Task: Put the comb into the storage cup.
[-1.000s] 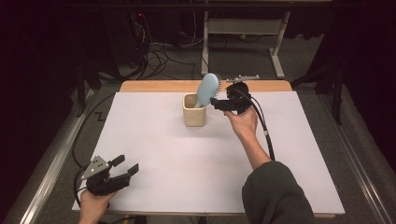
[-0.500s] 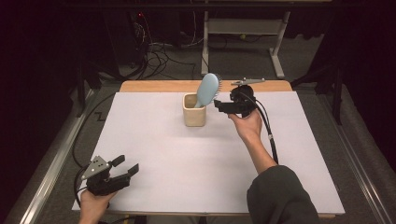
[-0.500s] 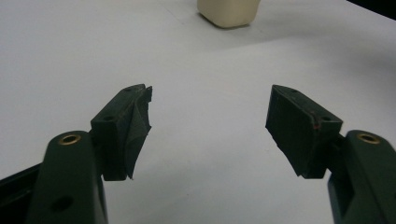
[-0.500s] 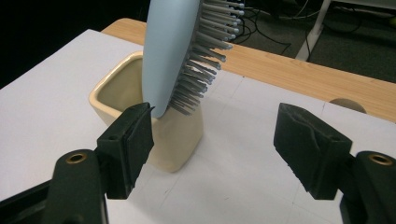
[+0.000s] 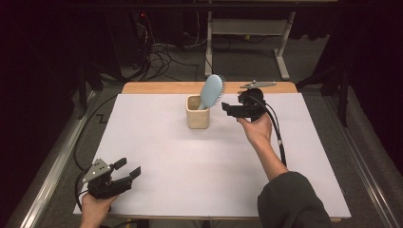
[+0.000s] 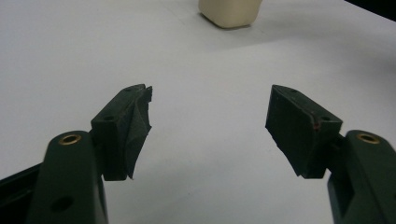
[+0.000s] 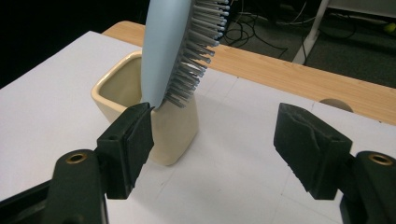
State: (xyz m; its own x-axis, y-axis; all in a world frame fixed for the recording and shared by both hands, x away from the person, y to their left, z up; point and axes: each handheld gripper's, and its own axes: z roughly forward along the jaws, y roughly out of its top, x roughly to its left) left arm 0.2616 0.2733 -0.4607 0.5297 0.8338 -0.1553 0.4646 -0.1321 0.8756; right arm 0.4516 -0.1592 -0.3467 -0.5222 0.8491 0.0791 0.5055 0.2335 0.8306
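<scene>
While the hairbrush (image 5: 211, 91) leans handle-down in the cream cup (image 5: 197, 117) near the bench's far edge, we find our right tongs (image 5: 227, 109) just beside it, open and empty (left tongs (image 5: 127, 169) likewise, near corner).

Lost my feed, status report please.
Both grippers open: left gripper idle, right gripper beside cup. Hairbrush stands in cup. Nothing in the way.
</scene>
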